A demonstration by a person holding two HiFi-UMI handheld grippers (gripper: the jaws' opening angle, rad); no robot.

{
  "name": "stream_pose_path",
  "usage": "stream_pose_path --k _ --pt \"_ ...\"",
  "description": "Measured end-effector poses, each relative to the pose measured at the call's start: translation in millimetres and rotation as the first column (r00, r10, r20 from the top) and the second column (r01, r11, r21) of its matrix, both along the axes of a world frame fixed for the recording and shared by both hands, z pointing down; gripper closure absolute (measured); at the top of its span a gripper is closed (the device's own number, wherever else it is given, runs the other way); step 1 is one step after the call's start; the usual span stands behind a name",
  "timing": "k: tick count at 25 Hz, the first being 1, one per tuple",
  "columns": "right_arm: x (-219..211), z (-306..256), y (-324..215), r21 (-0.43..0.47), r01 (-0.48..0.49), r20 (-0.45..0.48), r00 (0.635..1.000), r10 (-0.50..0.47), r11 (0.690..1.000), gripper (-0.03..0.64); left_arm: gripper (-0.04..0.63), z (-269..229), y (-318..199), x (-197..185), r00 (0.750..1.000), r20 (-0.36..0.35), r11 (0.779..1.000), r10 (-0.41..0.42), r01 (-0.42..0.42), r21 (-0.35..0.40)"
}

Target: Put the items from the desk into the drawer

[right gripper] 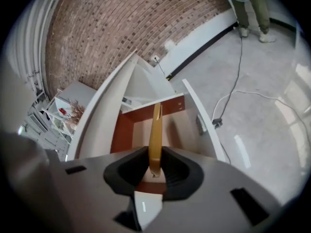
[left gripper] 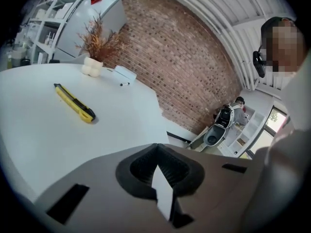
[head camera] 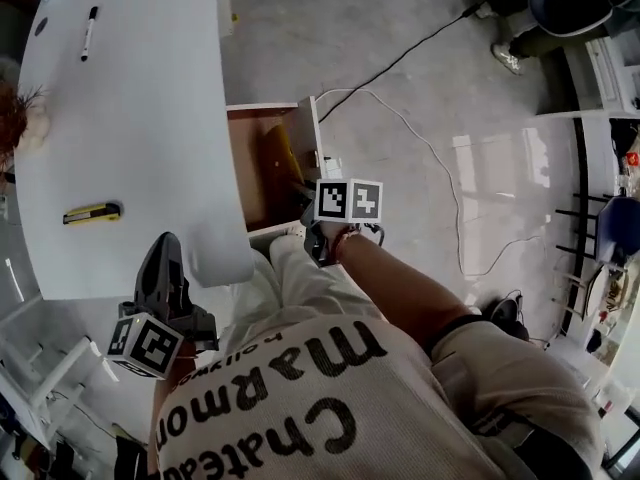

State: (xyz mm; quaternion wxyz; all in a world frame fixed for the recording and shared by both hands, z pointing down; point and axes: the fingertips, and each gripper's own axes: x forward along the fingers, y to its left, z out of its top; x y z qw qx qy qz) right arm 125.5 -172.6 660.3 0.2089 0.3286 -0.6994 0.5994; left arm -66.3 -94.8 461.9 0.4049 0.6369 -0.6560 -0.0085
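A flat yellow item [right gripper: 155,125] stands edge-on between the jaws of my right gripper [right gripper: 154,152], which is shut on it. It hangs over the open wooden drawer [right gripper: 127,135]. In the head view the yellow item [head camera: 283,158] leans inside the drawer [head camera: 312,133], with the right gripper [head camera: 306,206] at its near end. My left gripper [head camera: 165,250] hovers at the white desk's [head camera: 130,118] near edge, jaws together and nothing in them [left gripper: 156,147]. A yellow utility knife [head camera: 92,213] [left gripper: 74,103] and a black-capped marker [head camera: 88,33] [left gripper: 125,84] lie on the desk.
A dried plant in a white vase [left gripper: 92,64] stands at the desk's far left. A cable [head camera: 430,158] snakes over the grey floor right of the drawer. A person's foot [head camera: 508,56] is at the far right; shelving [head camera: 40,378] sits below the desk's near end.
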Motion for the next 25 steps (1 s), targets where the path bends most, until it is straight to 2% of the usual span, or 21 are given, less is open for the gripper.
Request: stream_pose_path --k 2,4,7,10,13,17,21,25 --pt "-3.3 20.1 6.0 0.003 0.049 -0.098 0.994 -0.048 0.999 0.531 0.594 3.5 13.8 -10.1 0.999 0.031 0.999 -0.015 0.016 -0.029" --pt "-6.4 36.9 5.9 0.026 0.111 -0.21 0.972 -0.103 0.993 0.531 0.594 7.1 25.8 -21.7 0.998 0.048 0.998 -0.043 0.045 -0.05" --pt "-6.5 58.0 2.6 0.044 0.2 -0.357 0.918 -0.172 0.979 0.531 0.594 6.6 36.7 -35.9 0.994 0.042 0.994 -0.098 0.1 -0.048" --pt "-3.8 75.8 -0.4 0.04 0.255 -0.449 0.868 -0.21 0.966 0.531 0.594 3.0 41.3 -44.7 0.992 0.068 0.992 -0.111 0.114 -0.048" --pt "-2.4 87.0 -5.5 0.043 0.291 -0.506 0.831 -0.231 0.956 0.531 0.594 1.7 42.8 -51.7 0.989 0.095 0.992 -0.114 0.119 -0.048" --pt "-7.0 98.2 -6.0 0.014 0.348 -0.543 0.79 -0.285 0.938 0.526 0.594 5.8 42.1 -58.4 0.987 0.087 0.988 -0.138 0.144 -0.064" --pt "-17.0 112.9 3.7 -0.04 0.44 -0.568 0.728 -0.383 0.897 0.514 0.594 7.6 37.0 -60.9 0.987 0.087 0.987 -0.135 0.141 -0.071" --pt "-25.0 128.8 14.6 -0.094 0.495 -0.561 0.691 -0.457 0.864 0.5 0.594 7.1 34.2 -64.2 0.986 0.095 0.987 -0.14 0.146 -0.068"
